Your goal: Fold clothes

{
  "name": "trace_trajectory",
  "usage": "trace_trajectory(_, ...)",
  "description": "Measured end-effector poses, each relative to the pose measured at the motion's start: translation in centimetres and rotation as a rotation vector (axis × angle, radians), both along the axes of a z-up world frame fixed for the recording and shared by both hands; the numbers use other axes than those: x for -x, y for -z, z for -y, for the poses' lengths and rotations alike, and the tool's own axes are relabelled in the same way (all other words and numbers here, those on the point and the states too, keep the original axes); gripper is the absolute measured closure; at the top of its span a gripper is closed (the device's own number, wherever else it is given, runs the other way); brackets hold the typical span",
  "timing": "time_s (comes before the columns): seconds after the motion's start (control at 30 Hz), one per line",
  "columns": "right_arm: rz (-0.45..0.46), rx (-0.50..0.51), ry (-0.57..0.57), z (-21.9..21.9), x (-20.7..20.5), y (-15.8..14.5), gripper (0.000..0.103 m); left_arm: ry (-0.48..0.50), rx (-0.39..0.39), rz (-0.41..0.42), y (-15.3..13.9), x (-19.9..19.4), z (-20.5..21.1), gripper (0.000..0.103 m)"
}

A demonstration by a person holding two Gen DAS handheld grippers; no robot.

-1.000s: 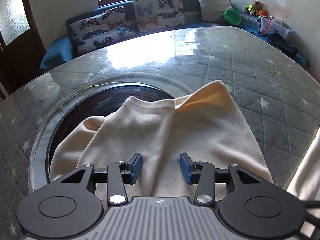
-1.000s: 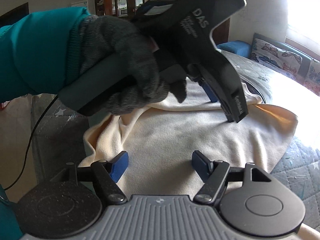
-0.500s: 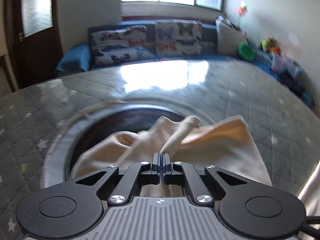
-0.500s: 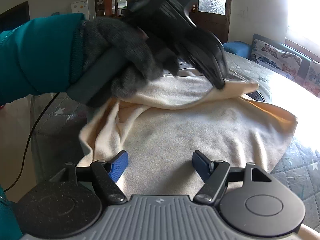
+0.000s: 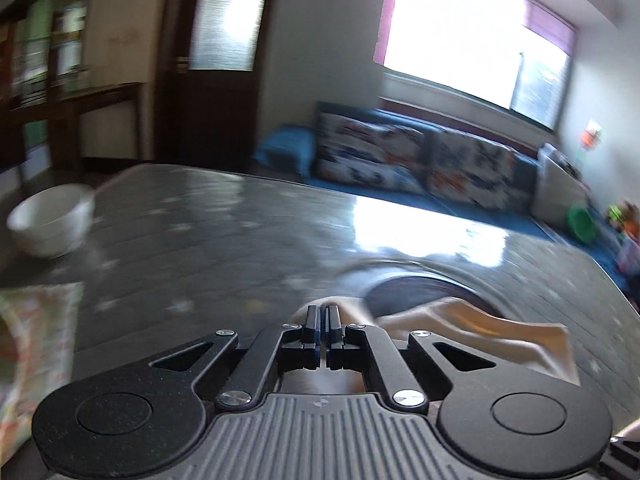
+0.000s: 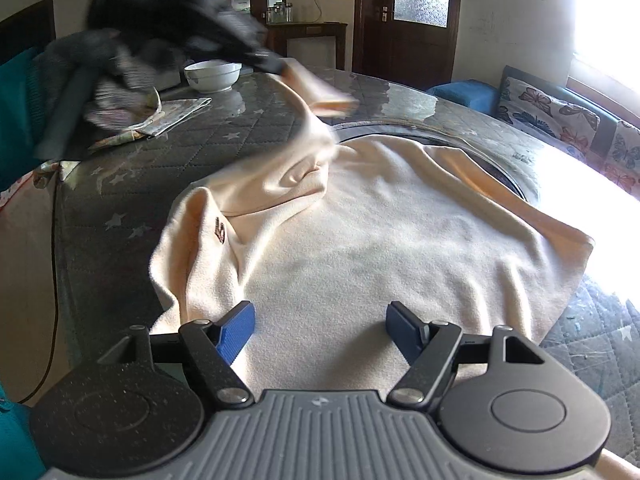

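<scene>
Since a second ago the left gripper [image 5: 323, 334] has shut on a corner of the cream fleece garment [image 6: 380, 240] and swung up and away toward the far left of the surface [image 6: 248, 128], drawing that part out in a long taut strip, while the right gripper [image 6: 320, 326] has kept its place. From the right wrist view the left gripper [image 6: 276, 66] is a dark blur high up, with the pinched cloth trailing down from its tip to the heap; from its own view the jaws are pressed together and only a sliver of cream cloth shows past the fingertips. The rest of the garment lies spread on the quilted surface directly ahead of and beneath the right gripper, one edge bunched to the left of it, where a small dark logo shows. To do this step well, the lifted part, probably a sleeve, wants carrying clear of the body until it hangs straight, then laying back flat across the body without dragging the whole piece sideways. The free gripper could pin the near hem to stop that drag. The right gripper stands wide open, holding nothing, its blue pads [image 6: 236, 330] hovering just above the near cloth; contact cannot be told. A white bowl [image 6: 213, 75] and a folded printed cloth [image 6: 160, 120] sit beyond, near the lifted cloth's path.
</scene>
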State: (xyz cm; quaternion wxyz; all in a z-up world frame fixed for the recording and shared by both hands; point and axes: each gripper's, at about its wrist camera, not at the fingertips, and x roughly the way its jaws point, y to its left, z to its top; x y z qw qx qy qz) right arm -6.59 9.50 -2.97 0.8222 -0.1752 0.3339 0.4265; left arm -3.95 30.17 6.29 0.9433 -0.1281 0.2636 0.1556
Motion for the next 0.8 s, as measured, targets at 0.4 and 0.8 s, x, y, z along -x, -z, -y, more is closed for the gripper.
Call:
trace_trajectory(0.4, -0.004, -0.029, -0.086, -1.3, 1.3, -1.9, 0.03, -0.254, -0.042, -0.088, 3.0, 7.9, -6.6, 0.101)
trace_trajectory(0.8, -0.064, 0.01, -0.23, -1.1, 4.0, -2.1, 0.049, -0.294, -0.081, -0.241, 4.9, 9.7, -7.2, 0.097)
